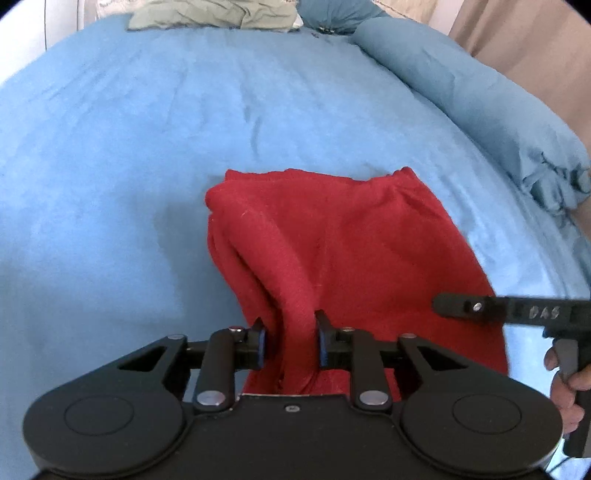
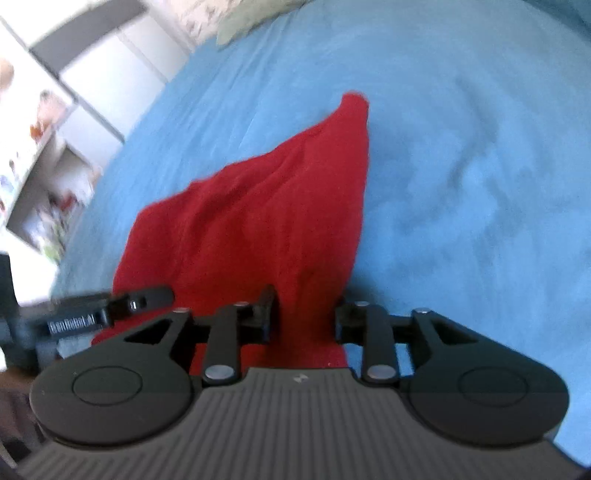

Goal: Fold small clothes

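A small red garment (image 1: 351,240) lies on the blue bed cover (image 1: 147,147), with its near edge lifted. My left gripper (image 1: 290,341) is shut on a bunched fold of the red cloth at its near left edge. My right gripper (image 2: 304,317) holds the garment (image 2: 258,221) at its near right edge, with cloth between its fingers. The right gripper shows side-on at the right of the left wrist view (image 1: 480,308). The left gripper shows at the left of the right wrist view (image 2: 110,306). The far end of the garment rests on the bed.
A blue bolster pillow (image 1: 480,103) lies along the bed's right side. A pale green crumpled cloth (image 1: 214,14) sits at the far end of the bed. White shelves (image 2: 44,147) stand beyond the bed's left edge. The right wrist view is motion-blurred.
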The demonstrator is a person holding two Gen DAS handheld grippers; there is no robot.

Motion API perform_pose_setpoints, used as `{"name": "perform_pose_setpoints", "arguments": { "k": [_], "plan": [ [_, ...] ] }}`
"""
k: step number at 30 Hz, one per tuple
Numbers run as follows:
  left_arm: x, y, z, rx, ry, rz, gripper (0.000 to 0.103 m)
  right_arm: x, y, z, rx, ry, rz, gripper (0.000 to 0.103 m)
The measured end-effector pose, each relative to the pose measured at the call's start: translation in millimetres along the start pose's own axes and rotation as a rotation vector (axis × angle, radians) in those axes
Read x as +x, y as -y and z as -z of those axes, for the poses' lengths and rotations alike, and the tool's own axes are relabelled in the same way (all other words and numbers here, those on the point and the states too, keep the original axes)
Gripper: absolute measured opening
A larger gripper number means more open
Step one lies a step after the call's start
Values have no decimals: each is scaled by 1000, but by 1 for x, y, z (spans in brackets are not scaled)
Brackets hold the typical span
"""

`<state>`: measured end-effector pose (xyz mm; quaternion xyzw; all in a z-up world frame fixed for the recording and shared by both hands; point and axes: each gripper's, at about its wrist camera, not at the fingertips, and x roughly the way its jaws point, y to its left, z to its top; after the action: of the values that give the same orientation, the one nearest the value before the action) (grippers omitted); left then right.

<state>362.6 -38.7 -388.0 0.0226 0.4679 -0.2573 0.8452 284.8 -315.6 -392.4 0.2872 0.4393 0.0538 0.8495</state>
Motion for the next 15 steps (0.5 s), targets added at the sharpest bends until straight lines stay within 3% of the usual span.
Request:
{"name": "perform_pose_setpoints", "arguments": {
  "k": [2, 3, 4, 7, 9, 15],
  "plan": [
    [-3, 0, 1, 16, 21, -43, 57, 2, 5, 2, 33, 14, -29, 54],
    [-9, -3, 4, 10, 25, -82, 73, 0, 3, 2, 36, 16, -30, 60],
    [-17, -6, 6, -2, 34, -115, 80, 0, 0, 0, 36, 15, -23, 70],
    [-41, -16, 11, -46, 65, -147, 82, -22, -9, 2, 19, 34, 17, 95],
    [-52, -22, 19, -75, 53, -166, 82, -32, -20, 7, 2, 68, 65, 101],
    [-38, -26, 40, -50, -8, -208, 83, -42, -10, 43, -57, 6, 177, 101]
  ]
}}
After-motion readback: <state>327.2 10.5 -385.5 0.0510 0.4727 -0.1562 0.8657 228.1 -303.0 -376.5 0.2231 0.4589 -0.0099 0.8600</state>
